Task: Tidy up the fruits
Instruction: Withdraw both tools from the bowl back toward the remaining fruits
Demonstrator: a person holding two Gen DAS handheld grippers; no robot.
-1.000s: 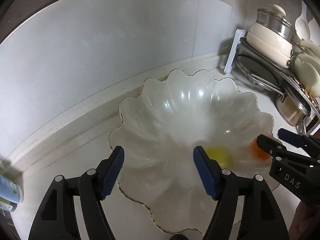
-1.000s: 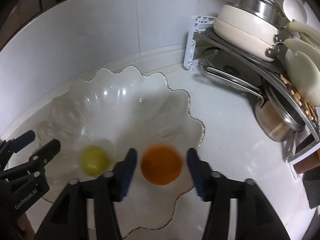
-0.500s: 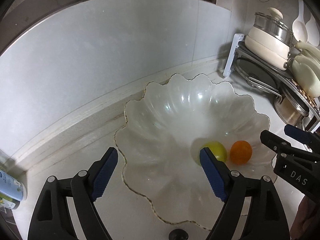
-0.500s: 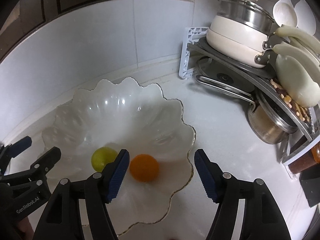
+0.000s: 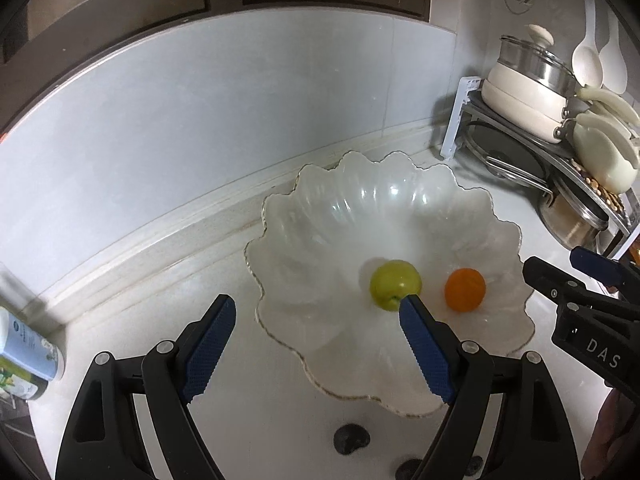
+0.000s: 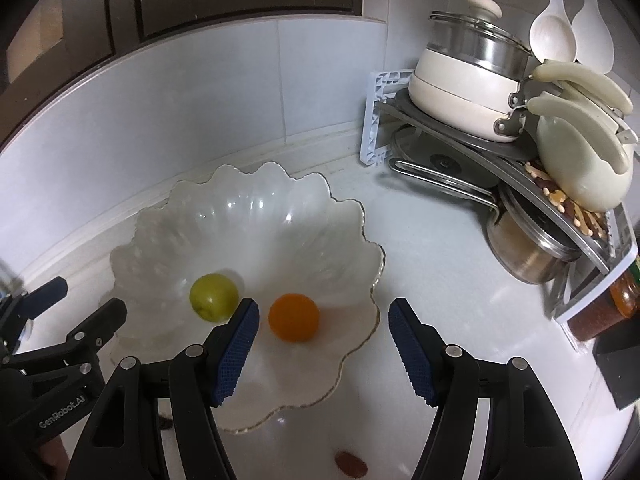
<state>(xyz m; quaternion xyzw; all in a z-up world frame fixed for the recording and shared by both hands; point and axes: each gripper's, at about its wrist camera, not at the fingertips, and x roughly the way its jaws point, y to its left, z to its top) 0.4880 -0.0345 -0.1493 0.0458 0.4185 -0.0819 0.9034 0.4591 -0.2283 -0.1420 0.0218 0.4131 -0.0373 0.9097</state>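
Two fruits sit low in the scalloped glass bowl (image 6: pixel 352 216) on the white bench (image 6: pixel 440 280): a smooth green one (image 6: pixel 214 297) and, just beside it, a round orange one (image 6: pixel 294 317), apart from each other. Both the left claw (image 5: pixel 316 320) and the right claw (image 6: pixel 324 320) hang over the bowl's near rim with fingers spread wide and holding nothing. With the fruit apparently placed, the careful move would be lifting both claws straight up and clear, since a nudge to the thin, wavy rim could set the glossy, round fruit rolling.
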